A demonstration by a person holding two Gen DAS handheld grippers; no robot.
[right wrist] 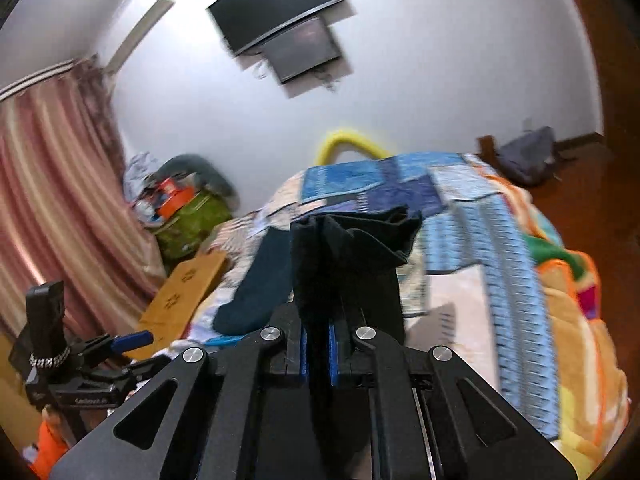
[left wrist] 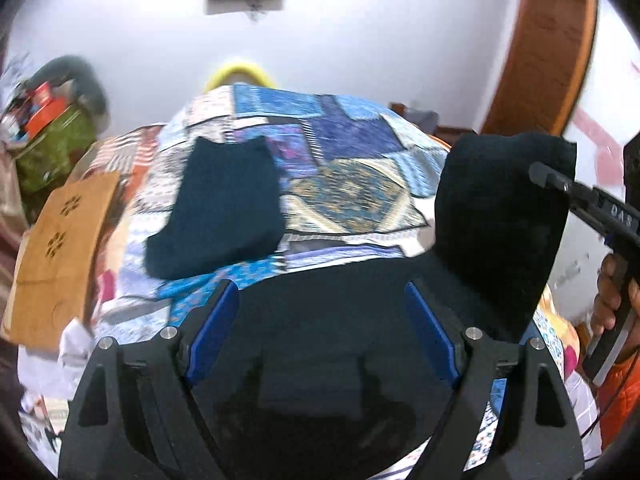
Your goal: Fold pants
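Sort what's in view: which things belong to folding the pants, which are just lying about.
Job: pants, right gripper shut on them, left gripper open, bed.

Lying about: folded garment, cardboard box, green bag, TV, curtain, backpack.

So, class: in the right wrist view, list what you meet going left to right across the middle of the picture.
Striped curtain → green bag → black pants held up in the right gripper → blue patchwork quilt → grey bag.
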